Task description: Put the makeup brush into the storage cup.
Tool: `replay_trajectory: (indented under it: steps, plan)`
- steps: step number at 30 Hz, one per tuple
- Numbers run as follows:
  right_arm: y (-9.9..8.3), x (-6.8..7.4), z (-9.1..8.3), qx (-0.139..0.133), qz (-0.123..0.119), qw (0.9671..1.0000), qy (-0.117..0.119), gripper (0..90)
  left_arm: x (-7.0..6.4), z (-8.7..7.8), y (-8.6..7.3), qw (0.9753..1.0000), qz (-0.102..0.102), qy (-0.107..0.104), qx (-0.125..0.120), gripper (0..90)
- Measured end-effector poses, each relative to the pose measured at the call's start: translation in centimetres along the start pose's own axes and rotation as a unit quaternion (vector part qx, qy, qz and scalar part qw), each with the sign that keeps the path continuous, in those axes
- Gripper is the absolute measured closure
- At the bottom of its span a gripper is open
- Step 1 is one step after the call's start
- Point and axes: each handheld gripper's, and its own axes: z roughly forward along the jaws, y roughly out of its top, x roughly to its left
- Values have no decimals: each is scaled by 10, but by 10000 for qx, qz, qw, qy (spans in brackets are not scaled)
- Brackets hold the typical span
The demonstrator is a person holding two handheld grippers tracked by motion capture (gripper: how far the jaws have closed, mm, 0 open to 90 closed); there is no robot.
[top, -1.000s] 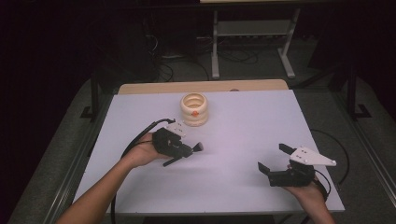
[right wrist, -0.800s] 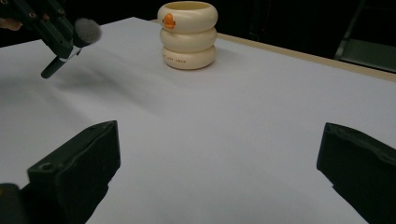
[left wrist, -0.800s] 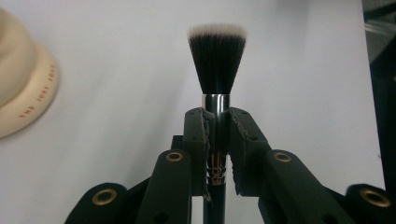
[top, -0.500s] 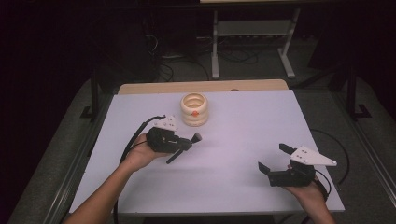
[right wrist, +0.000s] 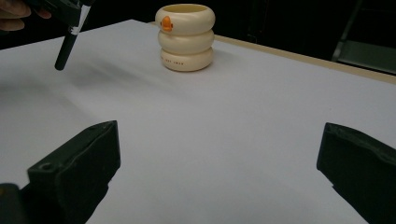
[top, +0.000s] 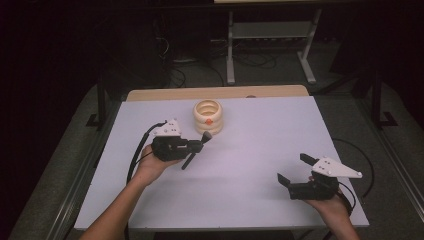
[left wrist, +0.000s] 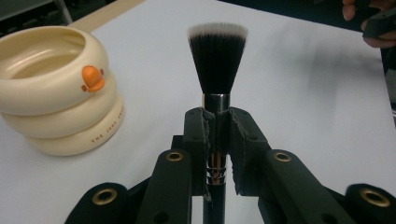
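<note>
Brush (left wrist: 217,60) and left gripper (top: 196,146) have moved up the table (top: 260,150) over the last second, from the middle of the left half to a spot just beside the cream ringed holder (top: 208,116), and the gripper's nose has swung towards it. That suggests the carry is nearly over and the drop into the holder's open top comes next. The left jaws are clamped on the brush's handle just below the metal collar, with the bristles pointing ahead and the handle's tail slanting down and back towards the person. Bristle tip and holder look close but apart. The left hand (top: 152,162) grips the tool from behind, forearm running in from the bottom left, held above the table. The right gripper (top: 296,173) has not shifted: it rests near the front right corner with its jaws wide apart and nothing between them, well away from the holder (right wrist: 186,37).
</note>
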Motion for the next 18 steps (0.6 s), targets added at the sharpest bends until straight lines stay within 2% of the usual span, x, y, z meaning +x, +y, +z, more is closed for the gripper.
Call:
replay_trajectory:
  steps: [6, 18]
  plan:
    - [1, 0, -1, -10, 47, 10000, -4, 0, 2, -1, -1, 9998, -111, 9, -188, 779]
    - [0, 0, 0, -25, 25, 10000, 16, 0, 8, -5, 2, 9984, -196, 134, -513, 779]
